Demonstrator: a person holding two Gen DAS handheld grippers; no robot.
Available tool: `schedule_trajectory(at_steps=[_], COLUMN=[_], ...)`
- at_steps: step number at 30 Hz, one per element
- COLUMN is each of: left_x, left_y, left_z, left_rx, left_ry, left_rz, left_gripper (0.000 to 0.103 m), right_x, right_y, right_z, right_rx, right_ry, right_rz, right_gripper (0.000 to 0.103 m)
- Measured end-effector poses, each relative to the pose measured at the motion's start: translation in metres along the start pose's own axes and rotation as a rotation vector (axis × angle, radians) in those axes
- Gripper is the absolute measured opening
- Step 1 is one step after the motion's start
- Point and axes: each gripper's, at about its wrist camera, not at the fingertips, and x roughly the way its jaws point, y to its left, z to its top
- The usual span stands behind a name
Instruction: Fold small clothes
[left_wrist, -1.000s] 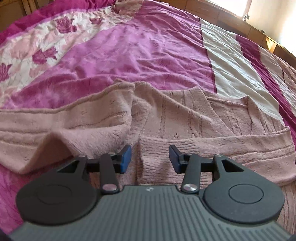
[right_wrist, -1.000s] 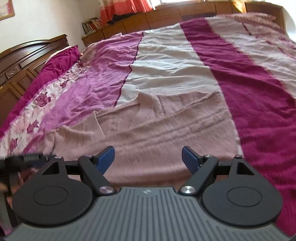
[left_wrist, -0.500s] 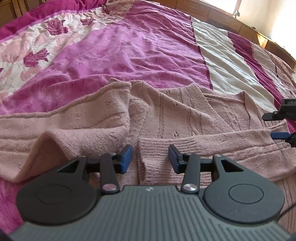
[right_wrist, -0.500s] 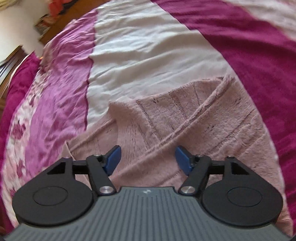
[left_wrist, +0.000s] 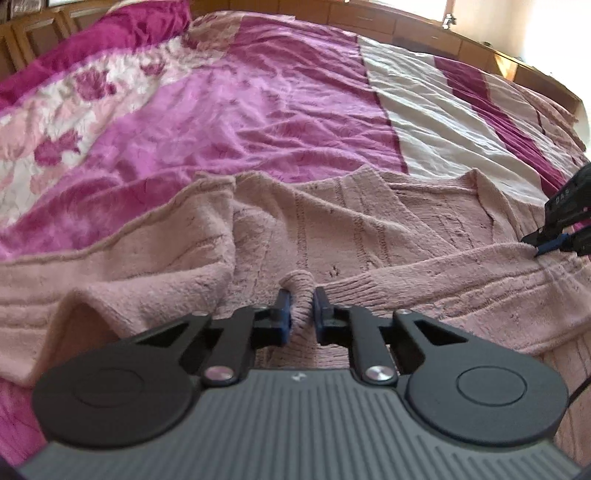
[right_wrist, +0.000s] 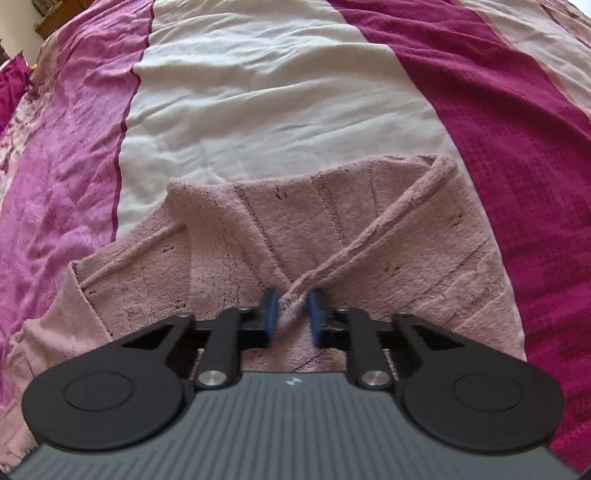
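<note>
We see a pink knitted cardigan (left_wrist: 362, 229) spread flat on a bed whose cover (left_wrist: 229, 122) runs in bands of magenta, flowered pink and cream. The only marking we can read is a small pale emblem moulded at the front edge of each ribbed grey tool body; the specks of lettering on the dark housing at the right edge of the left wrist view are too small for us to make out.

In the left wrist view, the left tongs (left_wrist: 301, 314) are clamped on a raised pinch of the ribbed cuff of a sleeve (left_wrist: 443, 269), which lies across the front of the cardigan; the blue pads (left_wrist: 283, 314) press the knit from both sides. At the far right of this view we see the right tongs (left_wrist: 543, 249) gripping the same sleeve further along its length.

In the right wrist view, the right tongs (right_wrist: 291, 314) are clamped together on a thin fold of the cardigan (right_wrist: 332, 221), where a rolled edge band (right_wrist: 373, 229) runs down between the pads. The garment lies directly under and ahead of both tools.
</note>
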Motion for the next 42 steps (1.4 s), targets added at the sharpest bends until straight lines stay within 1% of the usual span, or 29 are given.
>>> schedule_trajectory(at_steps=[2, 4, 8, 12, 14, 17, 19, 20, 22, 23, 24, 25, 27, 30, 32, 34, 35, 39, 42], left_x=[-0.006, -0.014, -0.025, -0.029, -0.022, -0.004, 0.011, 0.019, 0.032, 0.035, 0.036, 0.034, 0.029, 0.021, 0.014, 0.008, 0.005, 0.006, 0.013], left_y=[-0.003, -0.004, -0.005, -0.005, -0.006, -0.006, -0.006, -0.004, -0.001, 0.002, 0.004, 0.008, 0.014, 0.019, 0.018, 0.015, 0.012, 0.002, -0.004], left_z=[0.0, 0.0, 0.007, 0.018, 0.025, 0.033, 0.037, 0.038, 0.037, 0.035, 0.033, 0.031, 0.028, 0.026, 0.026, 0.024, 0.022, 0.016, 0.01], left_rx=[0.025, 0.043, 0.04, 0.037, 0.043, 0.053, 0.063, 0.062, 0.058, 0.059, 0.059, 0.058, 0.051, 0.035, 0.023, 0.021, 0.024, 0.064, 0.102], left_ry=[-0.022, -0.057, -0.123, -0.177, -0.174, -0.154, -0.113, -0.087, -0.039, -0.022, -0.017, -0.021, -0.024, -0.021, -0.023, -0.034, -0.04, -0.031, -0.013], left_rz=[0.001, -0.002, -0.005, 0.018, 0.029, 0.054, 0.078, 0.085, 0.113, 0.137, 0.148, 0.139, 0.118, 0.1, 0.09, 0.083, 0.083, 0.097, 0.136], left_gripper=[0.013, 0.012, 0.012, 0.012, 0.012, 0.012, 0.015, 0.016, 0.028, 0.029, 0.035, 0.037, 0.038, 0.039, 0.04, 0.046, 0.048, 0.049, 0.048], right_x=[-0.008, -0.017, -0.034, -0.047, -0.048, -0.039, -0.027, -0.022, -0.015, -0.013, -0.015, -0.018, -0.031, -0.059, -0.073, -0.082, -0.084, -0.084, -0.071], right_y=[-0.01, -0.016, -0.029, -0.037, -0.036, -0.034, -0.032, -0.032, -0.034, -0.037, -0.041, -0.044, -0.052, -0.068, -0.077, -0.082, -0.084, -0.092, -0.1], right_z=[-0.002, -0.006, -0.011, -0.009, -0.007, -0.006, -0.007, -0.008, -0.012, -0.014, -0.016, -0.019, -0.025, -0.042, -0.055, -0.071, -0.079, -0.11, -0.122], right_rx=[0.035, 0.044, 0.075, 0.117, 0.118, 0.112, 0.093, 0.09, 0.088, 0.089, 0.09, 0.091, 0.069, 0.013, -0.014, -0.062, -0.087, -0.156, -0.162], right_ry=[-0.018, -0.043, -0.095, -0.148, -0.176, -0.182, -0.179, -0.182, -0.195, -0.198, -0.203, -0.214, -0.266, -0.377, -0.429, -0.451, -0.458, -0.487, -0.46], right_rz=[0.044, 0.087, 0.187, 0.256, 0.264, 0.266, 0.28, 0.273, 0.265, 0.28, 0.299, 0.307, 0.324, 0.31, 0.294, 0.274, 0.263, 0.185, 0.138], right_gripper=[0.008, 0.007, 0.007, 0.007, 0.007, 0.007, 0.007, 0.008, 0.009, 0.015, 0.021, 0.023, 0.028, 0.034, 0.036, 0.036, 0.036, 0.036, 0.036])
